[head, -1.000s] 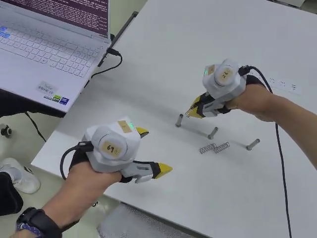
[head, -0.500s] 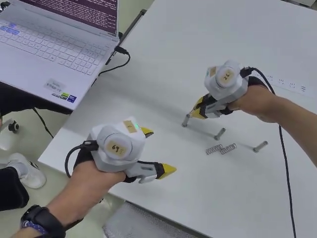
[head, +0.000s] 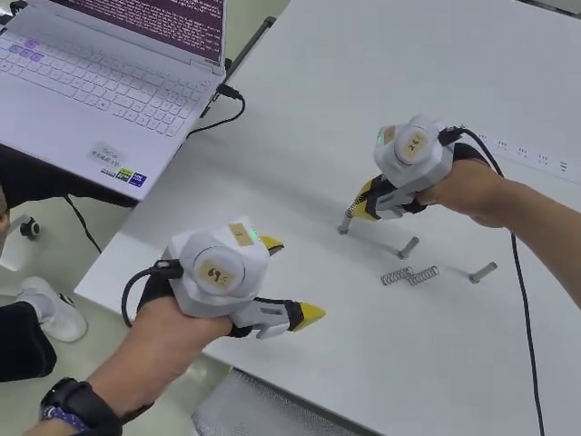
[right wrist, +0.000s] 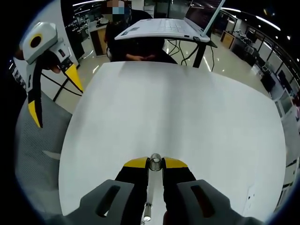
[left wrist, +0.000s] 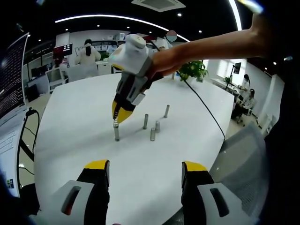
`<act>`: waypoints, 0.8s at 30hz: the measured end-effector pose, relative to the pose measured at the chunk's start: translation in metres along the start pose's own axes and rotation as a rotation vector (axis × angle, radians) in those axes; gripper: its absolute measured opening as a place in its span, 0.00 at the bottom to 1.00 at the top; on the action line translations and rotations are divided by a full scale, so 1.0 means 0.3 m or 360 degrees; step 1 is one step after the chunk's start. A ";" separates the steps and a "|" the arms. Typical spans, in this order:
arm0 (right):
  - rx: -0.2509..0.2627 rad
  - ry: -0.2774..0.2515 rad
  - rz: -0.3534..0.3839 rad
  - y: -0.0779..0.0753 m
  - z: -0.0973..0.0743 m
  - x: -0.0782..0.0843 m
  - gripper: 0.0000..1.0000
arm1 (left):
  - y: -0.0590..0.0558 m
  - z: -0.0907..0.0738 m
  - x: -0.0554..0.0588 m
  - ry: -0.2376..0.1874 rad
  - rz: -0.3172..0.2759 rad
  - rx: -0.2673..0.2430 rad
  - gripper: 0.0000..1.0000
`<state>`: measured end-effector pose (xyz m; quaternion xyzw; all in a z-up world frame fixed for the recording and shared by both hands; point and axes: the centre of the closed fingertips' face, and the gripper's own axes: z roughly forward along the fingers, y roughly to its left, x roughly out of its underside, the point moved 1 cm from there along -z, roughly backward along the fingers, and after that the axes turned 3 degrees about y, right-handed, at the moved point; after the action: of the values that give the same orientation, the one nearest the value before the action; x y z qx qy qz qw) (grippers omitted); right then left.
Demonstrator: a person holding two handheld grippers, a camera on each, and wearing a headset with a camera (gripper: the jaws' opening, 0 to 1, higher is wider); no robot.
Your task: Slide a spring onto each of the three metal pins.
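Three short metal pins stand on the white table [head: 363, 82]: a left pin [head: 345, 223], a middle pin [head: 408, 247] and a right pin [head: 483, 272]. My right gripper [head: 361, 207] is shut on a small spring [right wrist: 155, 161] and holds it straight over the left pin [left wrist: 116, 134], the spring's lower end [left wrist: 115, 123] at the pin's top. Two more springs [head: 396, 275] [head: 425, 272] lie side by side between the middle and right pins. My left gripper [head: 290, 280] hovers open and holds nothing near the table's front edge, well short of the pins.
An open laptop [head: 100, 82] sits on a separate surface at the upper left, its cable [head: 222, 113] trailing onto the table. A black cord [head: 522, 309] runs from the right gripper along the person's arm. A grey mesh chair [head: 245, 409] stands below the front edge.
The right gripper has carried the spring a little closer, to sit over the left pin. The head camera shifted; the left gripper has hardly moved.
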<state>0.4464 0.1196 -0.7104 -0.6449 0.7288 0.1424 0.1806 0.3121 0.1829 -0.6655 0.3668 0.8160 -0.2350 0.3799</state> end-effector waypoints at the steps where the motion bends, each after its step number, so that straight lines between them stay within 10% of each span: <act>1: -0.0001 0.0002 -0.0001 0.000 0.001 0.000 0.09 | 0.000 0.000 0.000 0.0000 0.0000 0.0000 0.58; 24: -0.0059 0.0074 -0.0063 0.025 0.080 0.003 0.09 | 0.007 -0.004 0.005 0.0000 -0.0006 0.0000 0.58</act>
<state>0.4408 0.1302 -0.7324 -0.6656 0.7172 0.1373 0.1545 0.3124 0.1857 -0.6662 0.3653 0.8167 -0.2356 0.3795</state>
